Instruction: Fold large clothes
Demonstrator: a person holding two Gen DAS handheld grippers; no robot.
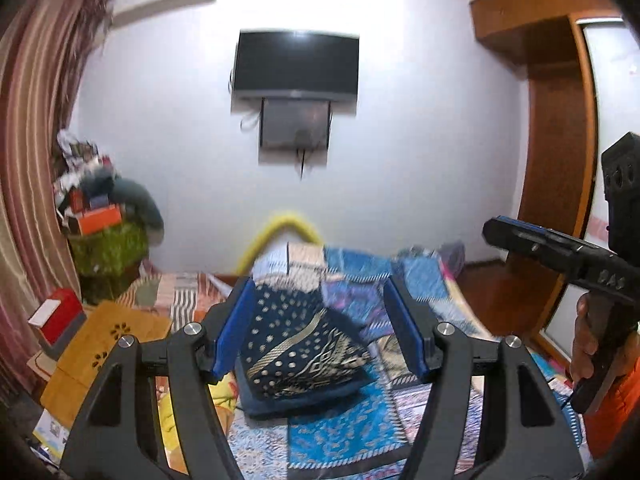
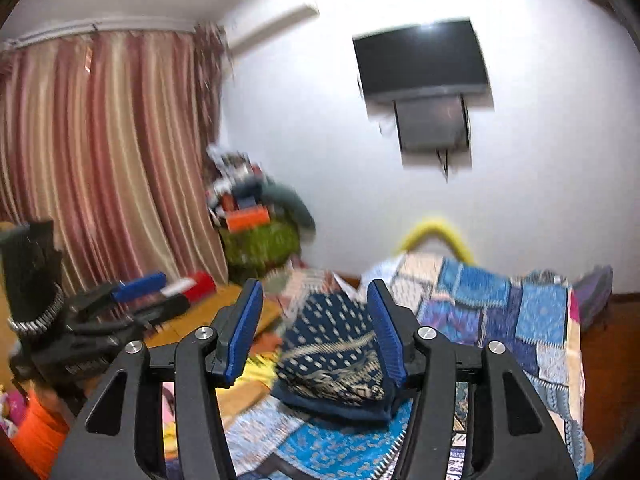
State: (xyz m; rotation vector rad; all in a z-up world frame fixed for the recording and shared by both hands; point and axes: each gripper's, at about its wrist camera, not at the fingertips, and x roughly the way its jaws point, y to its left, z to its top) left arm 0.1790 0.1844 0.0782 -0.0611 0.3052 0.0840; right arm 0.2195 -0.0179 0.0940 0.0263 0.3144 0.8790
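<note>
From the left wrist camera, I saw my left tool (image 1: 320, 328) held above the bed (image 1: 352, 440) with its blue pads standing apart and nothing between them. Framed in the gap, well below, the navy garment with gold dots (image 1: 296, 344) lay folded into a thick, squarish bundle on the patchwork quilt (image 1: 424, 292). Off to the right, a hand (image 1: 592, 344) held the right tool (image 1: 520, 232) in the air, its jaw gap too edge-on for me to read from here.

From the right wrist camera, my right tool (image 2: 316, 332) was likewise parted, its pads pressing on nothing, with the same garment (image 2: 332, 356) lying beneath it on the quilt (image 2: 500, 312). The left tool (image 2: 144, 292) showed blurred at the left edge.

I judged the cloth soft, limp and fairly light, with several layers that could slide over one another and splay if pinched at one corner. I reckoned the safest hold would be on the thick folded edge nearest me, one tool at each end, catching all the layers together.
</note>
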